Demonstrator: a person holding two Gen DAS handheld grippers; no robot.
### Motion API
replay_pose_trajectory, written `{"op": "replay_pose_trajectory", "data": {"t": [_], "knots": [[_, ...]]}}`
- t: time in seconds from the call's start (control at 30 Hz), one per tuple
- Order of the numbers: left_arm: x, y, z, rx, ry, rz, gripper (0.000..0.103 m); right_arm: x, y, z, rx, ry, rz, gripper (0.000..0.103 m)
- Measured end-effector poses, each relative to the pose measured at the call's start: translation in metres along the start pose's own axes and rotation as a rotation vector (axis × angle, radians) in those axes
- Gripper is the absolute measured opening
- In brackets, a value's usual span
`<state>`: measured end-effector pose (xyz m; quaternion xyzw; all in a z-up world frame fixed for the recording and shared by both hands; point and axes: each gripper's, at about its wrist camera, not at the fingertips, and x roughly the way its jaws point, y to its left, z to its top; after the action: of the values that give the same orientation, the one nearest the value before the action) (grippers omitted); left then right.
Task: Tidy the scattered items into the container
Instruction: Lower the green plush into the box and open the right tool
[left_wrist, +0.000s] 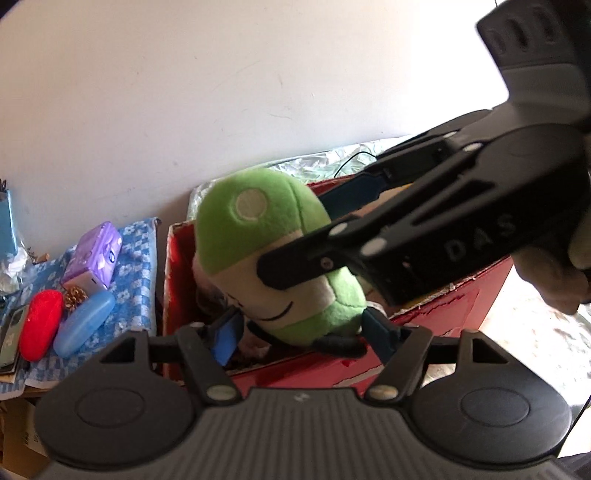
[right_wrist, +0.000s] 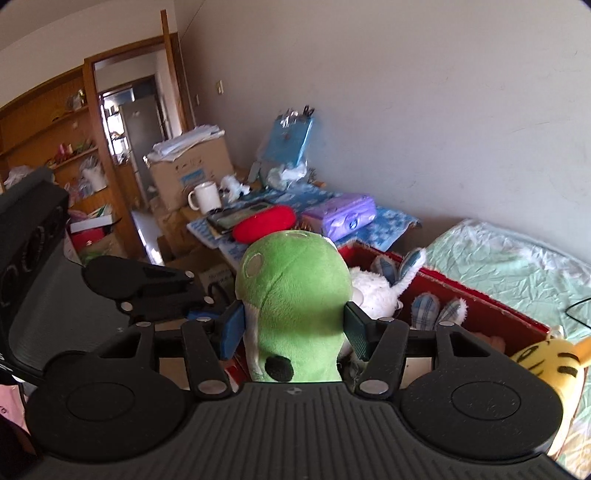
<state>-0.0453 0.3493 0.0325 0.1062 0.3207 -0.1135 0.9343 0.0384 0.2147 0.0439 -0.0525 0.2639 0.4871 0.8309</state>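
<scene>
Right tongs (right_wrist: 293, 328) are clenched on a green plush (right_wrist: 295, 295), blue pads pressing its sides at nine and three o'clock in the right wrist view. Left tongs (left_wrist: 299, 330) are released: in the left wrist view their pads stand apart at each side of the plush's lower end, and no pad is seen pressing it.

That plush hangs upright over the red box (left_wrist: 424, 321), which is the container; its lower end sits at about rim level. Seen from the left wrist, the right tongs come in from two o'clock and cross the plush's middle.

By its look, the plush is light, soft and squashy, not fragile and not slippery. Fabric gives under the pads, so a hold across the thick middle of the body, as now, seems safest; a pinch on a thin limb would likely let it swing.

In the box, at two o'clock from the plush in the right wrist view, lies a white plush (right_wrist: 373, 291) with checked ears. A yellow plush (right_wrist: 546, 369) sits at four o'clock, outside the box on a pale green sheet (right_wrist: 517, 266).

At nine o'clock in the left wrist view, a blue cloth (left_wrist: 136, 266) holds a purple pack (left_wrist: 94, 254), a red case (left_wrist: 38, 325) and a blue case (left_wrist: 85, 323).

Readable writing: only "DAS" in pale letters on the right tongs' body. Printing on the purple pack is too blurred to read.
</scene>
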Motion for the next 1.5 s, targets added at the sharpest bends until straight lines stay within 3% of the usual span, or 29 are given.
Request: {"op": "replay_pose_trajectory", "data": {"t": [0.17, 0.3, 0.57, 0.63, 0.77, 0.93, 1.1, 1.2, 1.5], "knots": [[-0.007, -0.003, 0.004, 0.024, -0.025, -0.003, 0.077, 0.002, -0.015, -0.002, 0.055, 0.036, 0.017, 0.065], [-0.005, 0.002, 0.012, 0.045, -0.043, -0.001, 0.079, -0.008, -0.03, -0.009, 0.157, 0.008, -0.009, 0.064], [0.004, 0.005, 0.038, 0.038, -0.052, -0.09, 0.075, -0.023, -0.054, -0.013, 0.389, -0.077, -0.004, 0.065], [0.016, 0.01, 0.04, 0.036, -0.038, -0.102, 0.071, -0.016, -0.057, -0.012, 0.412, -0.072, -0.034, 0.063], [0.025, 0.014, 0.038, 0.016, -0.007, -0.128, 0.07, -0.004, -0.063, -0.017, 0.492, -0.06, 0.034, 0.056], [0.021, 0.022, 0.021, 0.018, 0.018, -0.134, 0.071, -0.002, -0.055, -0.023, 0.464, -0.026, 0.073, 0.046], [0.016, 0.013, 0.004, 0.052, 0.02, -0.077, 0.075, 0.012, -0.039, -0.027, 0.366, 0.053, 0.085, 0.045], [0.018, 0.017, 0.003, 0.015, 0.037, -0.098, 0.077, 0.026, -0.024, -0.027, 0.272, 0.108, 0.07, 0.044], [0.021, 0.023, 0.005, 0.016, 0.035, -0.121, 0.077, 0.026, -0.024, -0.028, 0.266, 0.13, 0.039, 0.043]]}}
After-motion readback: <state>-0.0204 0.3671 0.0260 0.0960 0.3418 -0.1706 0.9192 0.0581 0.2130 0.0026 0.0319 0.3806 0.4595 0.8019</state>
